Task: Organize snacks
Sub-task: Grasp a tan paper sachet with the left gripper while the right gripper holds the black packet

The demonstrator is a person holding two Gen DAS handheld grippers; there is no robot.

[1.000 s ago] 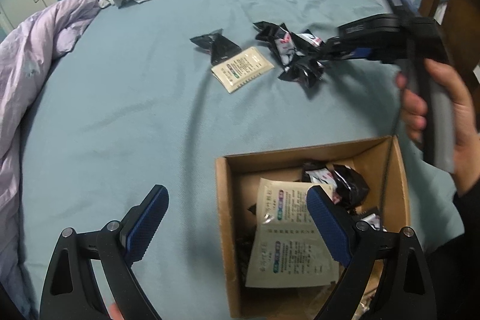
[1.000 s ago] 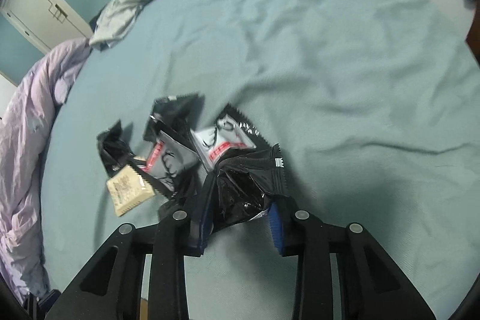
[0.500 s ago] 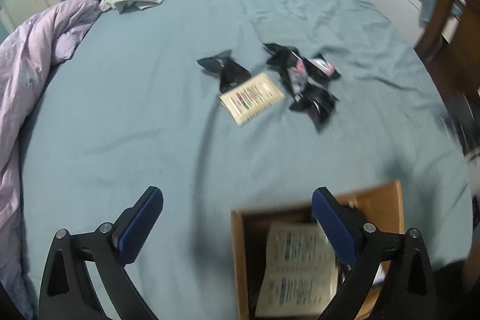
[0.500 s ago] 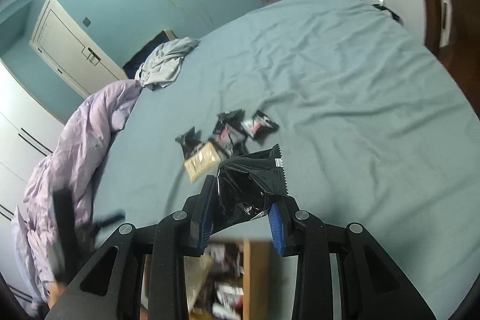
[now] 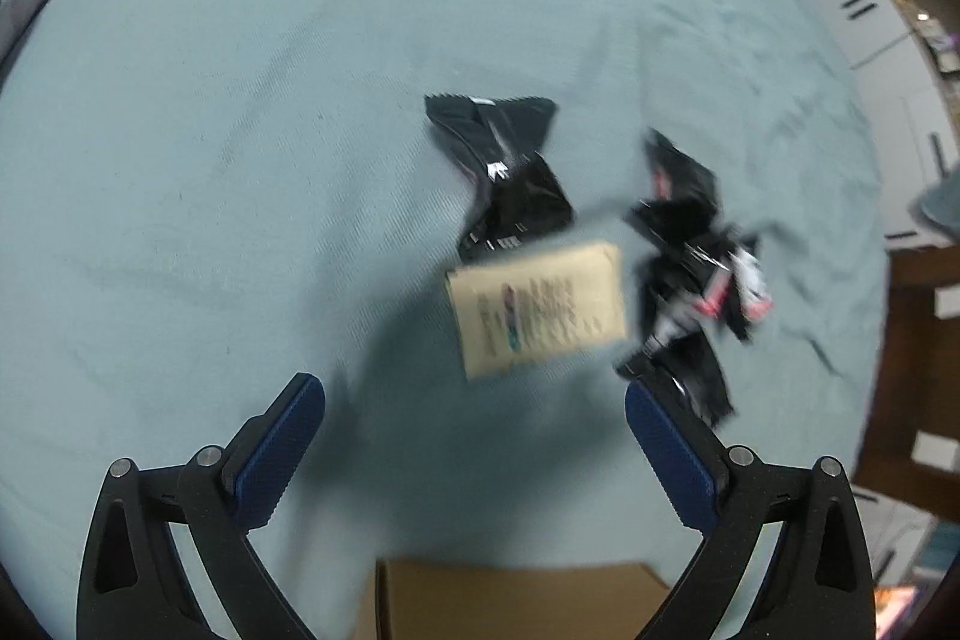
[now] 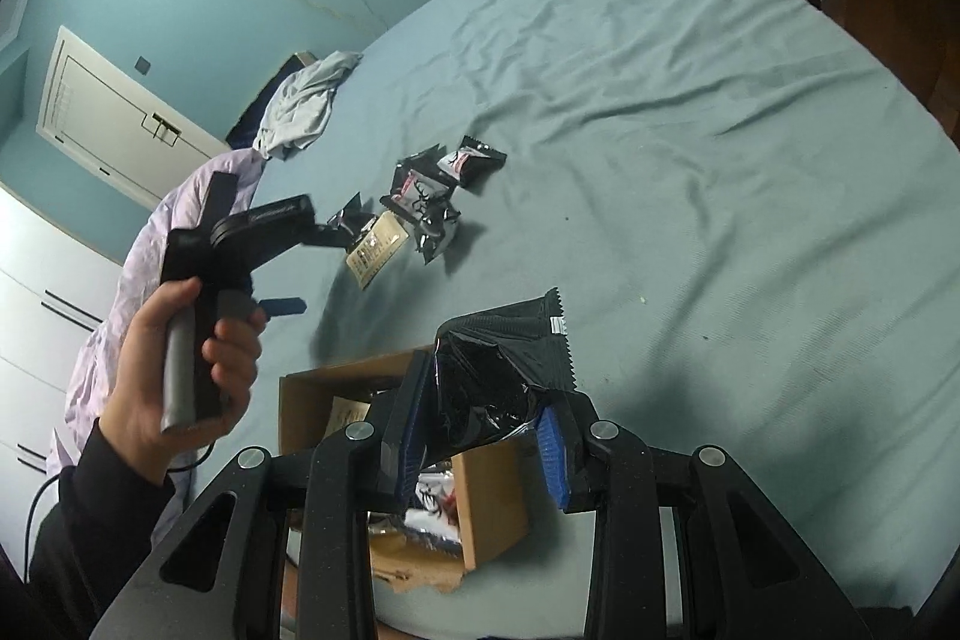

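Between right gripper [image 6: 486, 430] jaws: black snack bag [image 6: 501, 370], pinched tight, held over cardboard box [image 6: 312, 397] for drop. Left gripper [image 5: 474, 418] jaws wide apart, nothing inside, above tan packet [image 5: 537, 307] on bed [image 5: 210, 160], likely next pick. More black bags [image 5: 690, 250] beside packet.

Open bed sheet [image 5: 210, 160] surrounds the loose snack packets [image 5: 534, 304] on every side — approach unobstructed. Nearer, the cardboard box [image 6: 306, 400] stands below the black packet [image 6: 498, 376] — its mouth open.
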